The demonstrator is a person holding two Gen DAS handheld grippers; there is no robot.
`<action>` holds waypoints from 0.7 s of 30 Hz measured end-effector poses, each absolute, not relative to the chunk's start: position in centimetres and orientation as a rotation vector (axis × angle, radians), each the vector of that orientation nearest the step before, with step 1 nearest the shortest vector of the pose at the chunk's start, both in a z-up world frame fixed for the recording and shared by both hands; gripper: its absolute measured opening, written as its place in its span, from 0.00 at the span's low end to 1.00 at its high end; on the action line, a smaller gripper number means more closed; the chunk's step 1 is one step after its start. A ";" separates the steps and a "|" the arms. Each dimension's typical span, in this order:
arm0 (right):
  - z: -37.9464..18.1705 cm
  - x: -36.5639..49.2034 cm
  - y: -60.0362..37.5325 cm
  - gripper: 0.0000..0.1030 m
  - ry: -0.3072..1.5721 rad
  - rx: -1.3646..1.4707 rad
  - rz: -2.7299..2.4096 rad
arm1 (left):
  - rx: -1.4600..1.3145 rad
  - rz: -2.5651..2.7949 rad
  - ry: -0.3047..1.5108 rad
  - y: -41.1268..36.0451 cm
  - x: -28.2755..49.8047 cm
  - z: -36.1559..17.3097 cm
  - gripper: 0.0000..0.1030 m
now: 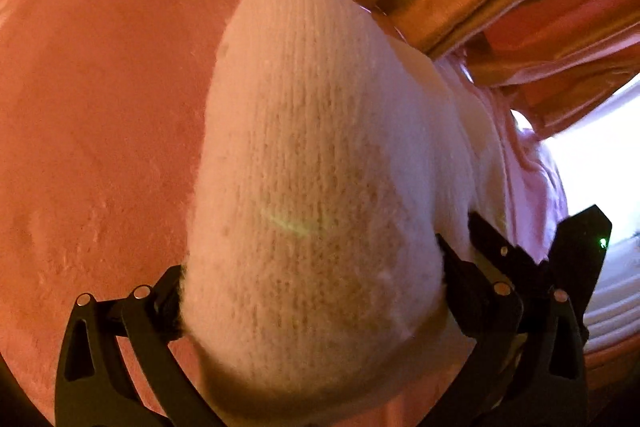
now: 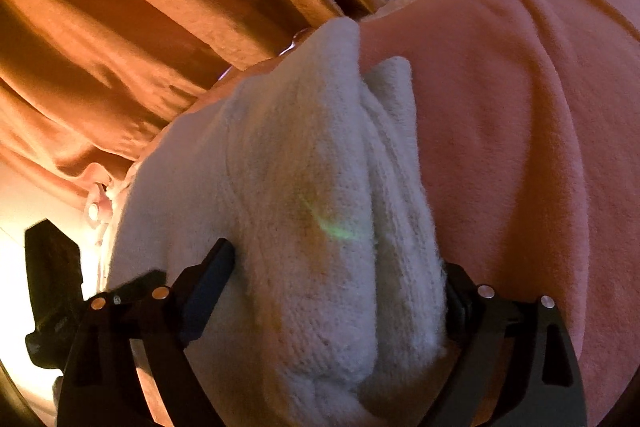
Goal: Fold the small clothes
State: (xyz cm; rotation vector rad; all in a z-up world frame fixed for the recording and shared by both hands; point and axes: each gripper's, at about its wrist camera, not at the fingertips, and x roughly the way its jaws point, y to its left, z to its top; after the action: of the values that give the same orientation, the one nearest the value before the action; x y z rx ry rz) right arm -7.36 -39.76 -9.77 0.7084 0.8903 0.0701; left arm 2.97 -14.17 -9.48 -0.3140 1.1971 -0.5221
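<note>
Both tools are clamped on one white knit garment [image 1: 320,155], each at its own end. Between the left tool's [image 1: 312,283] fingers the fabric bulges forward in a smooth, rounded panel, running ahead of the tool over the pink blanket [image 1: 100,107]. Just to its right, the other tool's black body shows, close alongside. The right tool [image 2: 340,279] pinches a thicker bunch: ahead of it the knit [image 2: 320,167] gathers into a deep lengthwise crease, one lobe lying against the other, with a looser flap spreading off to its left. Orange curtains [image 2: 120,39] hang beyond, to the left of that tool.

The garment looks soft, light and limp, a chunky knit that will sag and stretch wherever it is unsupported and will not keep a crease by itself. It seems fuzzy enough to grip well, so slipping is unlikely; the greater risk, I judge, is catching several layers at once, as the right tool appears to. Holding at the edges or corners, one layer thick, and keeping the cloth gently taut between the two tools should let it lie flat on the blanket.
</note>
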 end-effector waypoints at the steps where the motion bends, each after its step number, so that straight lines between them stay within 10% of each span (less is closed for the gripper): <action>1: -9.8 -7.1 -39.9 0.87 0.889 0.723 0.083 | -0.320 -0.528 1.199 -14.2 3.1 -9.5 0.96; 5: -9.9 -6.0 -39.9 0.79 0.894 0.760 0.120 | -0.337 -0.521 1.218 -15.1 4.4 -9.5 0.96; 9: -8.4 -5.9 -39.5 0.37 0.873 0.753 0.151 | -0.356 -0.560 1.223 -15.9 4.7 -8.6 0.90; 21: 9.1 -15.5 -35.7 0.34 0.478 0.618 0.231 | -0.355 -0.837 0.938 -13.6 -3.2 5.8 0.74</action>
State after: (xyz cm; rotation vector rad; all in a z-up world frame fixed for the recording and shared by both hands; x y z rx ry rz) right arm -15.53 -35.68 9.06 0.6184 0.4778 0.2314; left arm -3.17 -13.61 5.80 -0.3549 0.9383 -0.8366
